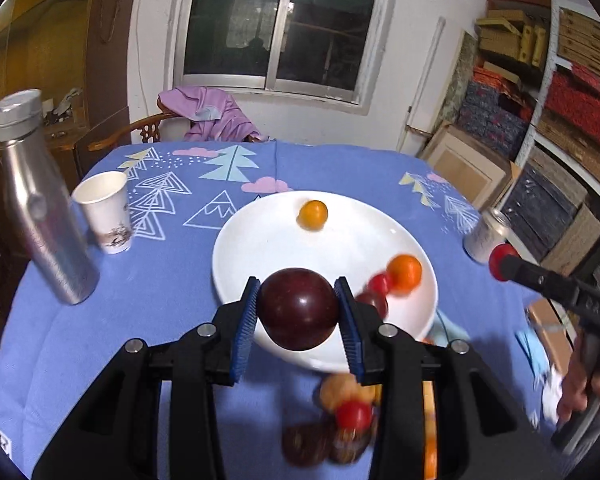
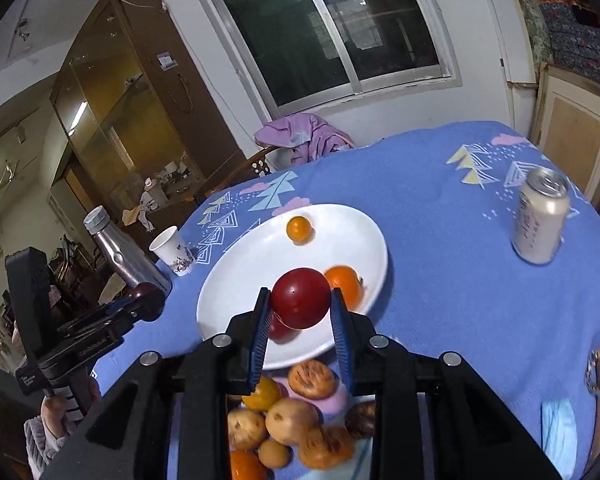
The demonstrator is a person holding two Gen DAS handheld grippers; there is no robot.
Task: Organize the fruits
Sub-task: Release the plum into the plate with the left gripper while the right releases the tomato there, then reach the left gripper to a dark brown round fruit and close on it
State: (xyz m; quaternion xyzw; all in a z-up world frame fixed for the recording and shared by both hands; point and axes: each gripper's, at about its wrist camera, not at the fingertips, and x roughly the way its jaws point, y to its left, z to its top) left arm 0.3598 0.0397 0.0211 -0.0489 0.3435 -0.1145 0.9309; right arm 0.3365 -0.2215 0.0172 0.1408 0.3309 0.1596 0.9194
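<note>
Blue tree-print tablecloth (image 1: 340, 168), white plate (image 1: 268, 240) in the middle, both claws loaded.
Left wrist view: left gripper (image 1: 299, 306) clamps a dark plum (image 1: 298, 308) over the plate's near rim. Right wrist view: right gripper (image 2: 300, 312) pinches a red fruit (image 2: 300, 298) above the plate, loose fruit pile (image 2: 292, 420) underneath on the cloth.

Plate (image 1: 260, 240) mid-table, cup (image 1: 106, 216) and bottle (image 1: 40, 200) left, can (image 1: 486, 238) right, fruit pile (image 2: 292, 420) nearer.
</note>
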